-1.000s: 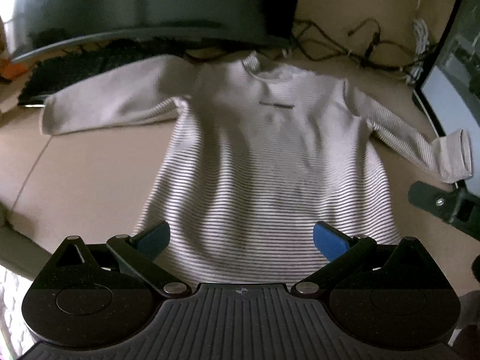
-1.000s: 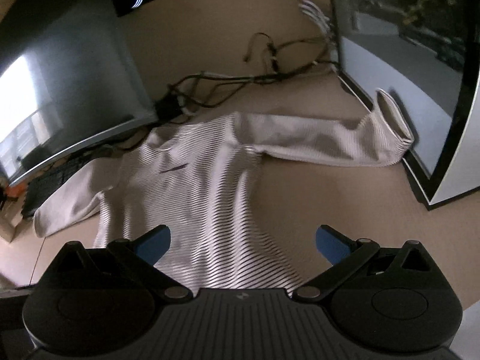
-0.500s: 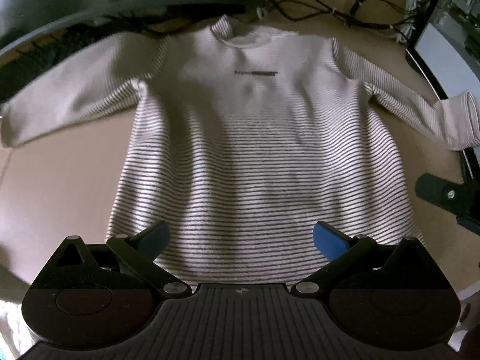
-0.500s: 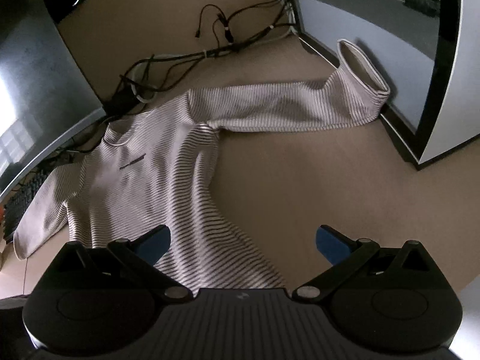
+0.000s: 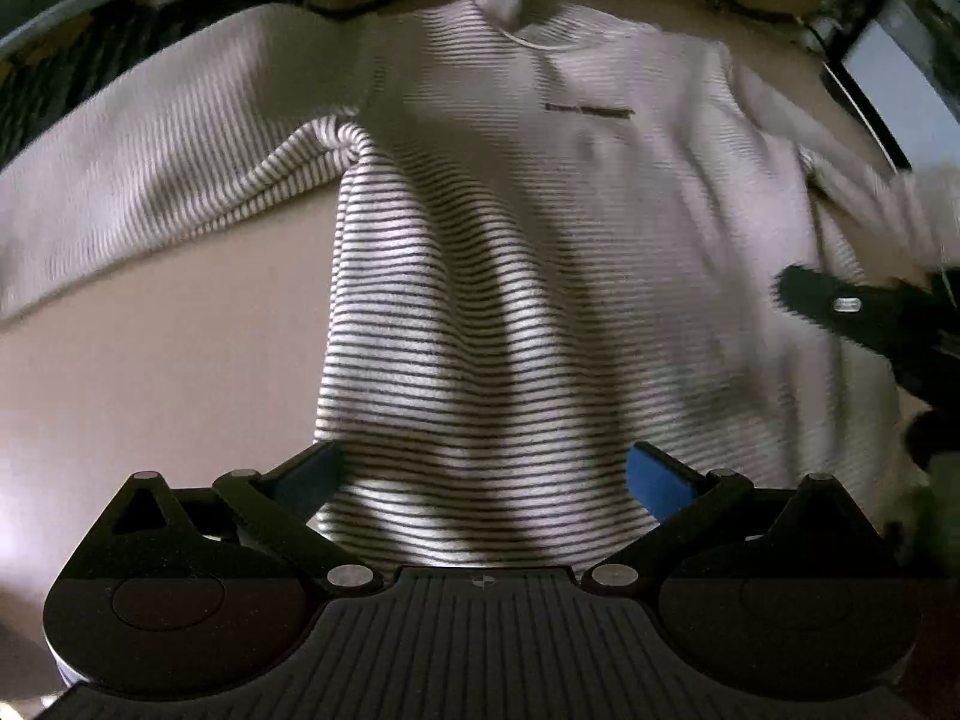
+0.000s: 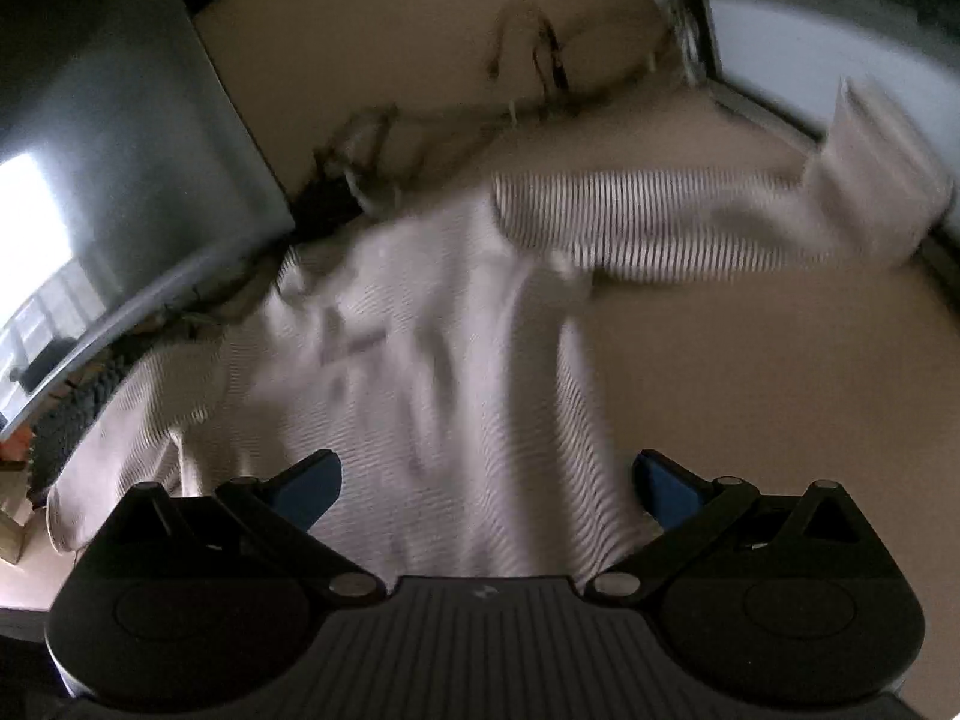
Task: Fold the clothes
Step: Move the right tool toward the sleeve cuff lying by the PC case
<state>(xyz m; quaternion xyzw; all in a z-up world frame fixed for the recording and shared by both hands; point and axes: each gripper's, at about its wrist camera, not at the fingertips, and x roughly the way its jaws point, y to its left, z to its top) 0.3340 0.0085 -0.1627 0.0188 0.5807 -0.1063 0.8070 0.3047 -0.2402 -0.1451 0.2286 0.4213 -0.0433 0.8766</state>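
Observation:
A white long-sleeved sweater with thin dark stripes (image 5: 528, 276) lies flat on the tan desk, neck away from me. My left gripper (image 5: 483, 480) is open and low over the bottom hem, whose left corner lies between its blue pads. The right gripper (image 5: 852, 312) shows as a dark blurred shape over the sweater's right side. In the right wrist view, which is motion-blurred, the sweater (image 6: 420, 360) fills the middle and its right sleeve (image 6: 690, 228) stretches out to a cuff (image 6: 870, 180). My right gripper (image 6: 486, 480) is open over the hem's right part.
A curved monitor (image 6: 120, 150) stands behind the sweater at the left, with a keyboard (image 6: 78, 408) under it. A second screen (image 6: 840, 30) stands at the right by the cuff. Cables (image 6: 540, 60) trail at the back. Bare desk (image 6: 750, 390) lies right of the sweater.
Both grippers have dropped closer to the sweater, and its hem now lies between their open fingers. The right gripper has swung left, from the bare desk onto the sweater's body.

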